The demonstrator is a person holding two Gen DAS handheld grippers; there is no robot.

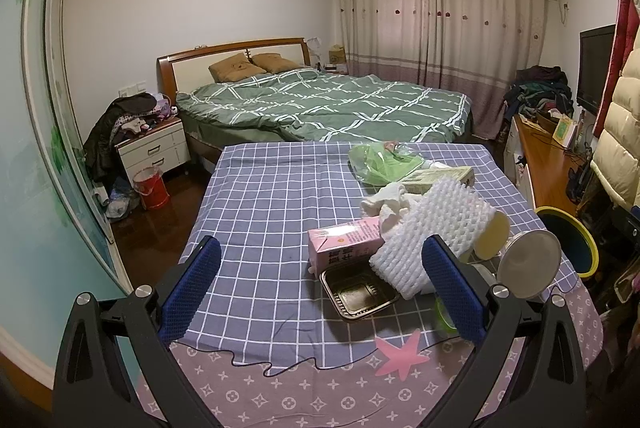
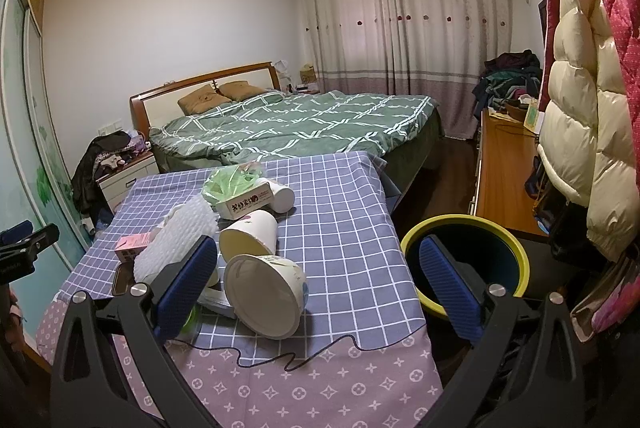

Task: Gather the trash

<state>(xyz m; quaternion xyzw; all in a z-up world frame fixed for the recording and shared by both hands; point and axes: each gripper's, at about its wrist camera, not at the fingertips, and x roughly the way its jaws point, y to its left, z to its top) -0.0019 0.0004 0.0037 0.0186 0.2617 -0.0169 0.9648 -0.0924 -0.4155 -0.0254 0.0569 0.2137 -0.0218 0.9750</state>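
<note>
- My left gripper (image 1: 322, 284) is spread wide with nothing in it, hovering over the near edge of the table (image 1: 256, 211), which has a purple checked cloth on it.
- My right gripper (image 2: 318, 270) is wide open and empty too, hanging over the table's right side with its right finger lined up in front of the bin.
- All the trash is bunched on the right half of the table. From the left wrist view there's a pink drink carton (image 1: 344, 242) lying on its side, with a dark foil tray (image 1: 359, 292) just in front of it.
- White foam netting (image 1: 430, 228) is draped over the pile next to the carton, and some crumpled white tissue (image 1: 386, 203) sits behind it.
- Two paper cups are on their sides: one big one (image 2: 266, 294) nearest my right gripper, open end facing me, and another (image 2: 250, 238) just behind it, touching or nearly.
- Further back there's a small printed box (image 2: 250, 205), a third white cup (image 2: 282, 195) and a green plastic bag (image 2: 230, 181) at the far end of the heap.
- The bin (image 2: 516, 248) is dark inside with a yellow rim, standing just off the table's right edge, lower than the tabletop.
- Something green (image 1: 444, 312) pokes out by my left gripper's right finger, can't tell what it is.
</note>
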